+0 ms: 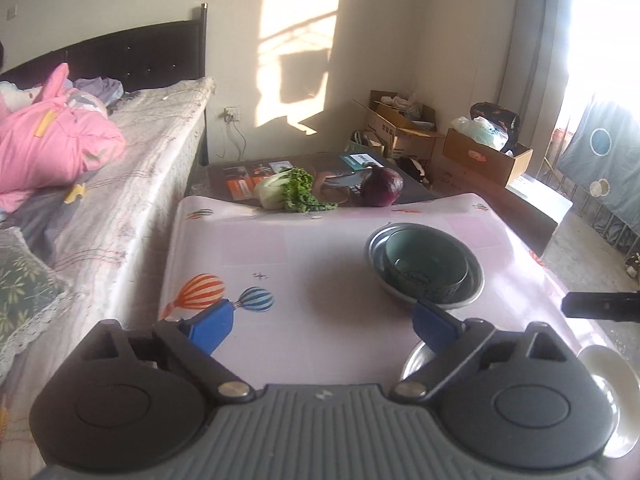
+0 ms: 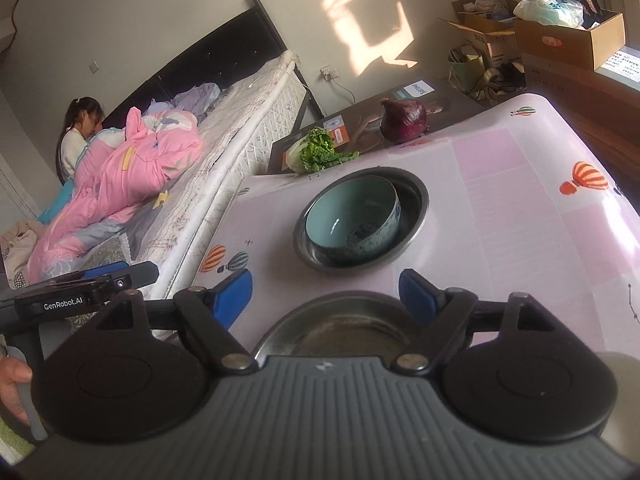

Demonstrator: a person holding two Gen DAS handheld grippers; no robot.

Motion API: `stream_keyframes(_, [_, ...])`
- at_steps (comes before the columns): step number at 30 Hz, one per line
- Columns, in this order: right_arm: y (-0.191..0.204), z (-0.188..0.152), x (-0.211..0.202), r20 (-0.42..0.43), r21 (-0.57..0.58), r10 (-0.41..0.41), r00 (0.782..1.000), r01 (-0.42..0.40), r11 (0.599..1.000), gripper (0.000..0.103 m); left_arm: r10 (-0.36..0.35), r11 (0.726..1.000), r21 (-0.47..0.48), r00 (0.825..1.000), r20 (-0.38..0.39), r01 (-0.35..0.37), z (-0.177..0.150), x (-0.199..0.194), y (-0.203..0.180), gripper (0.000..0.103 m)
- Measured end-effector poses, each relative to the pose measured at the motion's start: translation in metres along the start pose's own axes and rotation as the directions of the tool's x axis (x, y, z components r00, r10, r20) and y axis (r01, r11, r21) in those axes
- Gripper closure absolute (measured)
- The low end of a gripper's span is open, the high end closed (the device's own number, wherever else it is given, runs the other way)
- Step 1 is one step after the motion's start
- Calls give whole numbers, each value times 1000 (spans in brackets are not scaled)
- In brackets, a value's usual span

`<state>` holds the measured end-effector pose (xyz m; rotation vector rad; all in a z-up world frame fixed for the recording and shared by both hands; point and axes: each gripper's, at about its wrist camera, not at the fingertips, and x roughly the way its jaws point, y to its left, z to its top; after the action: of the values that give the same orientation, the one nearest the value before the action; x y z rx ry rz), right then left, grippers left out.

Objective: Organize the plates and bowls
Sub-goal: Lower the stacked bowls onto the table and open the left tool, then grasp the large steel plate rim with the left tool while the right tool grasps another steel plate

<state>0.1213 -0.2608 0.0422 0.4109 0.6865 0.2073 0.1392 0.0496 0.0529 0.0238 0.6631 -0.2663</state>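
A teal ceramic bowl [image 1: 426, 260] [image 2: 352, 216] sits inside a steel bowl [image 1: 474, 280] [image 2: 412, 196] on the pink balloon-print table [image 1: 312, 252] [image 2: 512, 216]. My left gripper [image 1: 324, 326] is open and empty, above the table short of the bowls. My right gripper [image 2: 326, 296] is open and empty above a second steel bowl [image 2: 340, 328], which also shows in the left wrist view [image 1: 412, 360]. A white plate [image 1: 612, 384] lies at the table's near right. The left gripper's body shows in the right wrist view [image 2: 80, 292].
A cabbage [image 1: 286, 190] [image 2: 316, 152] and a red onion [image 1: 382, 186] [image 2: 403, 120] lie on a dark board at the table's far end. A bed [image 1: 120, 184] with pink bedding runs along the left. Cardboard boxes [image 1: 480, 152] stand at the back right.
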Motion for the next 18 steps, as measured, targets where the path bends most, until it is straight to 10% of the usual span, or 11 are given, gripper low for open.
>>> stream_keyframes(6, [16,-55,-21,-27,34,22,999,-21,999,22,121,993,-16,992,33,-120,-59,-23,34,4])
stream_keyframes(18, [79,-145,8,-147,55,90,985,-82,995,34,29,982,-183,998,-63,-40,-130,-38,75,13])
